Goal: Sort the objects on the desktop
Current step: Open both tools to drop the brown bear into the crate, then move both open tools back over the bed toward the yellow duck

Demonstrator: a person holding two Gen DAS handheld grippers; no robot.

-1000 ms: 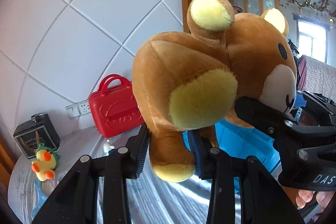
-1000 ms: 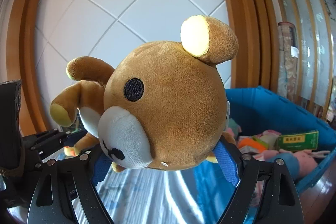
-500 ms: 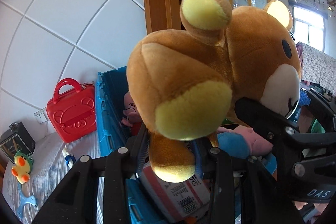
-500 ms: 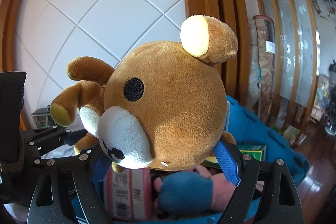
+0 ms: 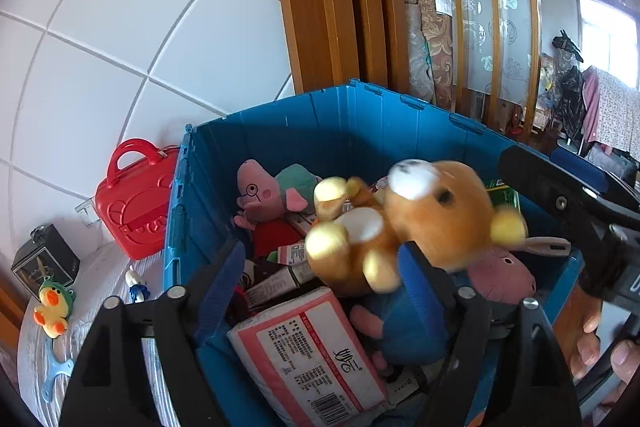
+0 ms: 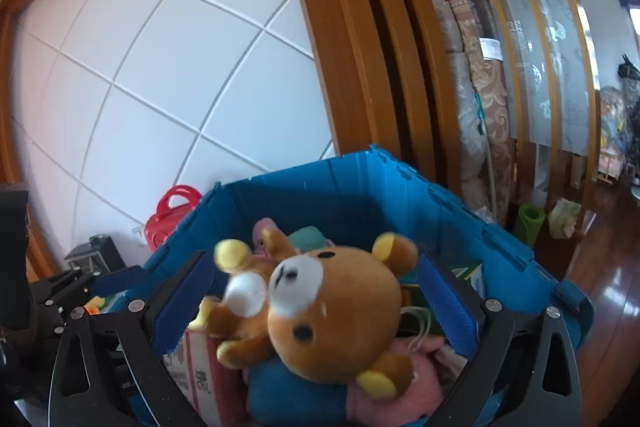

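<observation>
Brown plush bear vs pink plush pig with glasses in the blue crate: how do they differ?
Colour: the brown plush bear has yellow paws and ears; the pink plush pig with glasses wears a green top.
Pose: the bear is belly-up with limbs in the air; the pig lies on its side.
Sharpness: the bear is motion-blurred; the pig is sharp.
Place: the bear is at the middle of the pile; the pig is near the far-left corner.
Both are soft toys inside the blue plastic crate, neither gripped.

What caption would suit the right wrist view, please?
Brown plush bear dropping into the blue plastic crate between the opening right gripper fingers.
</observation>
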